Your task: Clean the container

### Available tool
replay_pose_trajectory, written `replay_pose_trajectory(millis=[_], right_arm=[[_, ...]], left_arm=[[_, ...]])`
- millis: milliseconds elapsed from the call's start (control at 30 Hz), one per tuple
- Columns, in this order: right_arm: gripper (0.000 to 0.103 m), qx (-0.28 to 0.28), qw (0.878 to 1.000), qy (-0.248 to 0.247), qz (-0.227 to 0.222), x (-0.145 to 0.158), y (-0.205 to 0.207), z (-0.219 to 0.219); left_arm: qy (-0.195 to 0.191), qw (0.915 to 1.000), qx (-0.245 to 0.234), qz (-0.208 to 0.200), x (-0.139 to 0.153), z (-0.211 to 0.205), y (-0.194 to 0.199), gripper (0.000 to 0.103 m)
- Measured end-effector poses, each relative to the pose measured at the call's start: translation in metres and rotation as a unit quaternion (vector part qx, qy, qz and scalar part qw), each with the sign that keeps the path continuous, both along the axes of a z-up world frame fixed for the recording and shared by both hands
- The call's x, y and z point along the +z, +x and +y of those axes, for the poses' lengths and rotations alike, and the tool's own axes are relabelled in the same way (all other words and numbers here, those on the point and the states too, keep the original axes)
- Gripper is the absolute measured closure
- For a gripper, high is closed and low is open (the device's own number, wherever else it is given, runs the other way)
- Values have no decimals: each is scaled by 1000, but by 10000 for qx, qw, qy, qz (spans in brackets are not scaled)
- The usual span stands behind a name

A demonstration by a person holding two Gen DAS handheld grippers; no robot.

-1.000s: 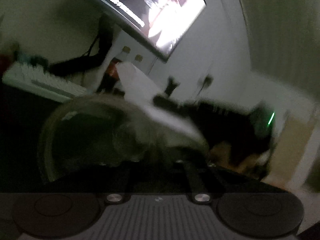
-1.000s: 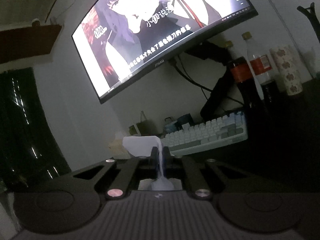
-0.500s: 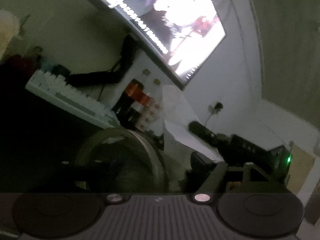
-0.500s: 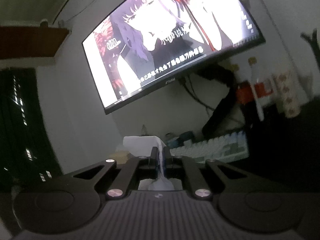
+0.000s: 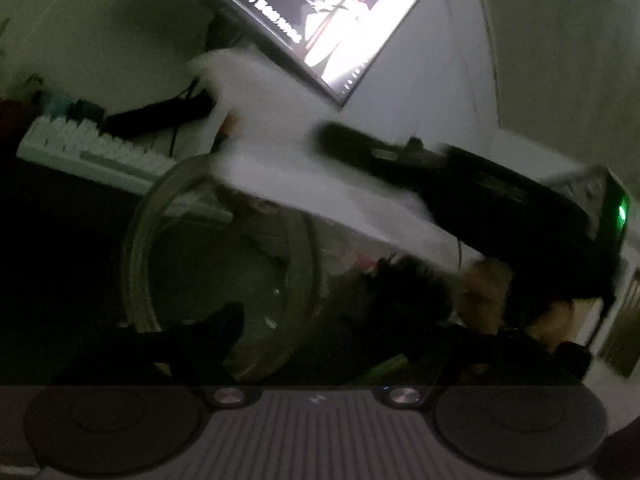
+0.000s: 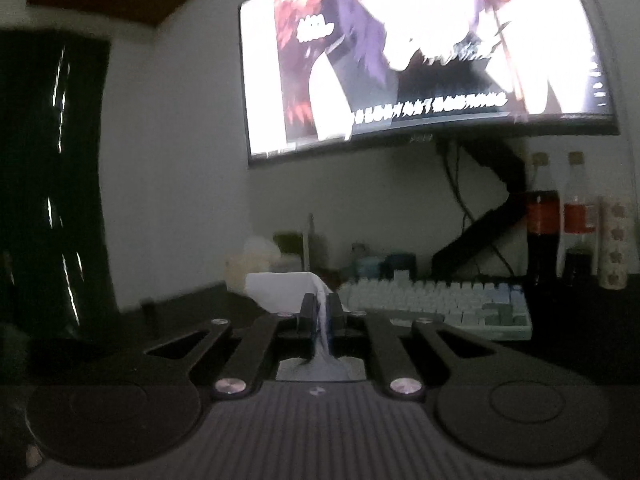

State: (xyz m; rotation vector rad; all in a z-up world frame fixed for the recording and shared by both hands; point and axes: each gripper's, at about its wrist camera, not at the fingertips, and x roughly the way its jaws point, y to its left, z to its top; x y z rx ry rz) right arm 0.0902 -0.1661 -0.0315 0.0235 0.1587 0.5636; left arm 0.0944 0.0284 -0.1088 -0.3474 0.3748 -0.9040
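— What's the biggest thing you can see from where you stand?

— The curved monitor (image 6: pixel 424 52) on the far wall, lit with an animated picture and a line of subtitles. Under it the dark counter (image 6: pixel 580 340) carries a pale keyboard (image 6: pixel 436 304), and to the far right stand two cola bottles (image 6: pixel 542 224) with a patterned paper roll (image 6: pixel 614 240) just beside them.

— And the container?

— It is a clear, round container (image 5: pixel 224 264), tipped so its open mouth faces the left camera, low and left of centre in that view. One dark finger (image 5: pixel 208 336) of the left claw (image 5: pixel 320 344) reaches inside the rim; the other finger is lost in shadow on the right, so I cannot tell for sure whether the left claw clamps the wall, though the container does seem to sit between its fingers.

— What about the white thing above it?

— That is a tissue (image 5: pixel 272 148), blurred, spreading over the upper right edge of the container's mouth. The right claw (image 6: pixel 320 312) has its two fingers pressed together on it, a twisted strip of white pinched between the pads and the rest fanning out beyond the tips. From the left view the right claw shows as a black body with a small green light (image 5: pixel 622 214) at the right.
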Motion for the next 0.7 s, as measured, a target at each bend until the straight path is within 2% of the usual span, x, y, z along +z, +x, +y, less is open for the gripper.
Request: replay_pose_trajectory(millis=[67, 133, 200, 267, 300, 333, 367, 400, 433, 500, 600, 700], right_arm=[[94, -134, 9997, -218, 13, -10, 5, 7], [91, -163, 9995, -229, -170, -20, 2, 6], [91, -96, 9998, -112, -119, -22, 4, -1], [91, -139, 9999, 13, 72, -22, 11, -11], [91, -182, 9997, 68, 130, -23, 16, -16], [91, -267, 9994, 129, 175, -24, 21, -22], [91, -379, 9988, 204, 228, -25, 27, -29], [90, -472, 9980, 298, 305, -26, 32, -35], [90, -542, 9967, 426, 426, -27, 37, -42], [97, -634, 9928, 739, 697, -27, 42, -57], [98, -184, 9858, 1416, 885, -23, 35, -75], [98, -173, 9845, 1594, 708, -11, 21, -83]], left_arm=[[98, 9999, 65, -26, -1, -4, -3, 17], [221, 9996, 177, -84, 0, -9, -6, 15], [307, 9992, 221, -122, 0, -13, -8, 15], [244, 9995, 169, -75, 3, -12, -9, 22], [219, 9996, 150, -51, 3, -14, -8, 22], [252, 9995, 189, -61, 5, -16, -7, 28], [291, 9994, 197, -74, 6, -17, -7, 39], [319, 9993, 175, -80, 7, -18, -7, 59], [262, 9996, 77, -8, 8, -19, -5, 69], [120, 9999, -37, 71, 8, -19, -5, 87], [44, 10000, -13, 55, 8, -21, -6, 94], [-316, 9991, 60, 282, 7, -17, -5, 97]])
